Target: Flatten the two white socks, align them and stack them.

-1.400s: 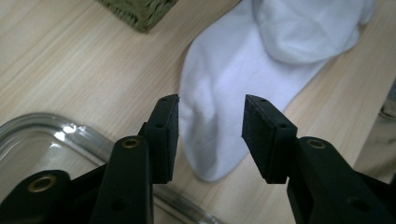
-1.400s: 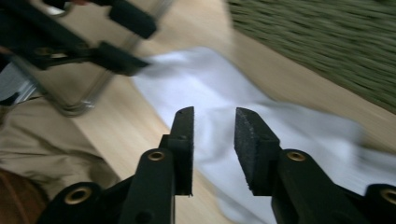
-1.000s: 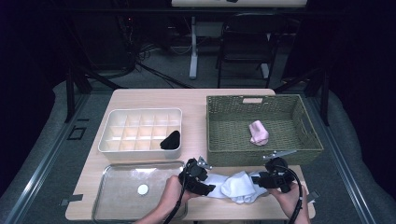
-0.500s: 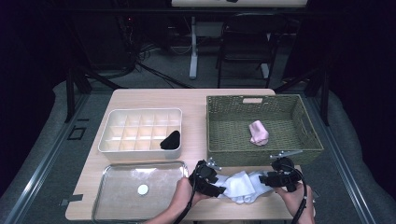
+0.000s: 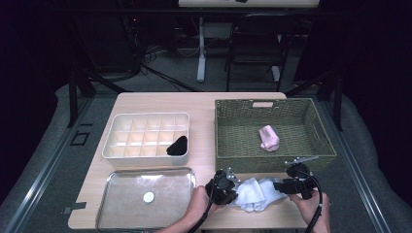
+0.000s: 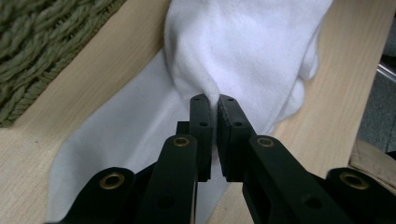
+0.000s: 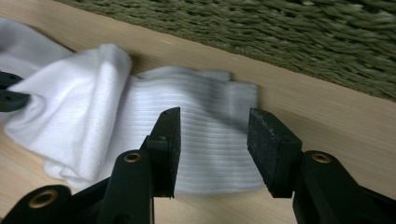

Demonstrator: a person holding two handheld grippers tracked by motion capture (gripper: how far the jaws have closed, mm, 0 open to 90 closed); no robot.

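High view first: our white sock (image 5: 255, 194) lies on the counter (image 5: 204, 104) just before the green basket (image 5: 323, 154), between our two tools. Left gripper view: the left hand-held gripper (image 6: 214, 103) has just clamped down on a fold of cloth. Right gripper view: the right hand-held gripper (image 7: 214, 128) stands half open over the ribbed cuff, gripping nothing. We judge folding barely begun; basketing remains.

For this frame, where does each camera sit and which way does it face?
High view: above the person's side, facing forward and down on the table; forearms and both grippers show.
Left gripper view: rides the left gripper, facing its jaws, shut on the white sock.
Right gripper view: rides the right gripper, jaws open over the sock.
All share the sock.
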